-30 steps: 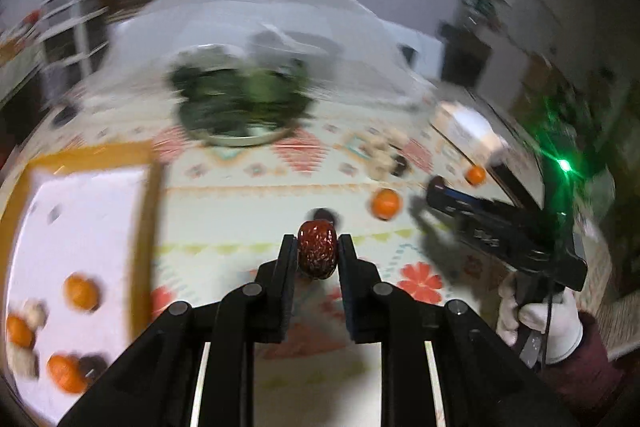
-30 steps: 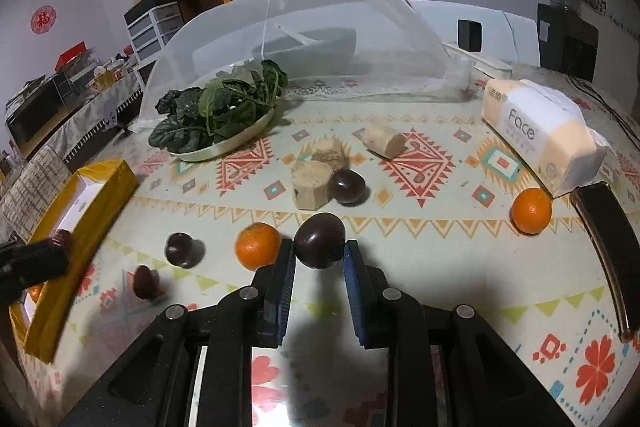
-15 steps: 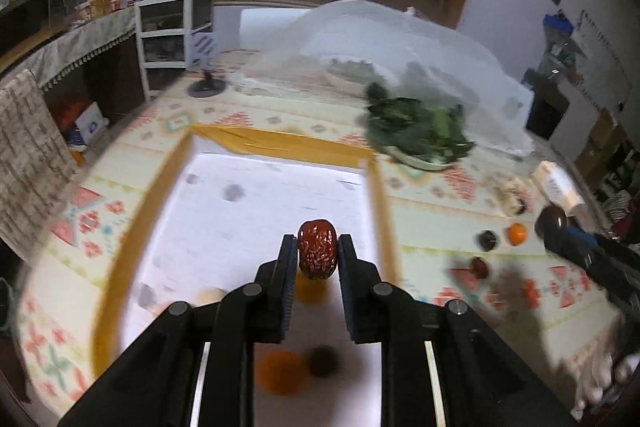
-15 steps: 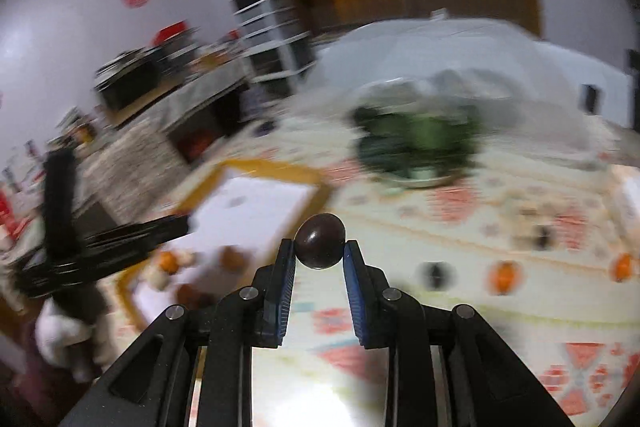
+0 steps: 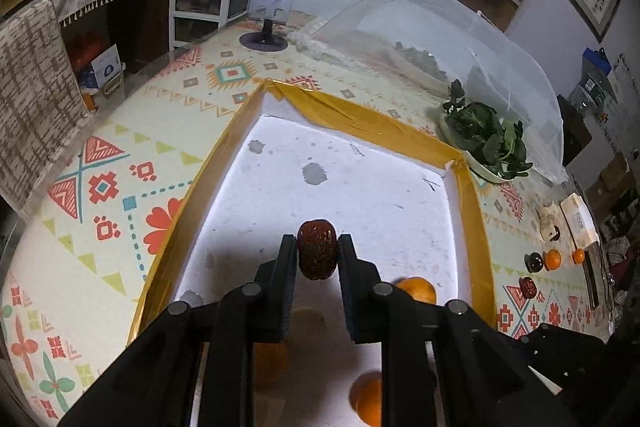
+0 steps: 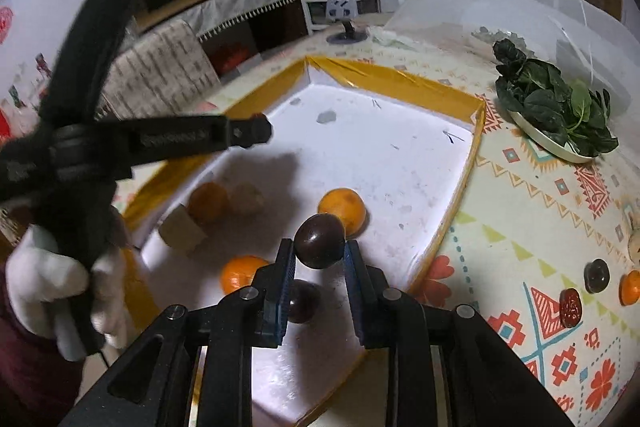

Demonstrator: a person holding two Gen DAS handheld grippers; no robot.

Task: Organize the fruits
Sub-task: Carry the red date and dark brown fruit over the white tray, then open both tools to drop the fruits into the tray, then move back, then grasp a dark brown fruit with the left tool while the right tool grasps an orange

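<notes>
Both grippers are at the delivery step over the yellow-rimmed tray: the left gripper grasps a wrinkled red date, the right gripper grasps a dark round fruit, and next each probably must lower and release its fruit inside the tray.

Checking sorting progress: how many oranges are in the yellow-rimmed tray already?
3: one orange just behind the held dark fruit, one left of the right gripper, one shadowed near the tray's left wall. The gripper may hide more.
</notes>
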